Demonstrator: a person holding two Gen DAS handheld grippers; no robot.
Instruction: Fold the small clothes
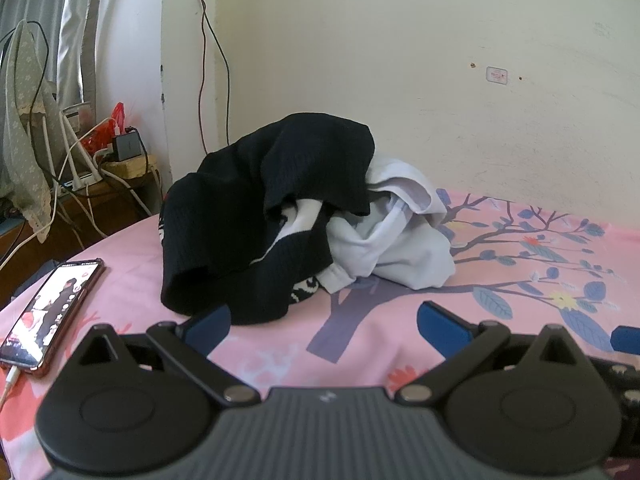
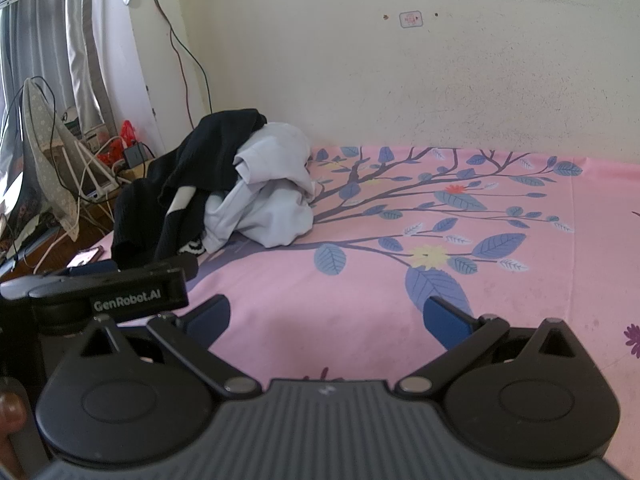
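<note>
Left wrist view puts the pile of small clothes just ahead of the tongs: a black ribbed garment (image 1: 256,216) is slumped over a white garment (image 1: 392,248), and both lie crumpled on the pink tree-print bedsheet (image 1: 520,280) near the wall corner. A black-and-white patterned edge shows under the dark cloth, though whether it is a third piece cannot be told. Nothing looks folded yet, so the task appears to be at its start.

The left gripper (image 1: 324,324) hangs low over the sheet with its blue fingers spread wide, empty, its left finger close to the hem of the black garment. The right gripper (image 2: 328,318) is likewise spread apart and holds nothing; it hovers over bare sheet, well apart from the pile, with the left tool's body just beside it on the left.

A lit phone (image 1: 52,312) lies on the sheet near the pile's left side, cable attached. Beyond the bed edge stand a charger and tangled cables (image 1: 104,160).

The risks seem plain: because the garments overlap, a pinch at the black hem may drag the white one along; a deep bite could catch the bedsheet too; and a sweep leftward could knock the phone or snag its cable.
</note>
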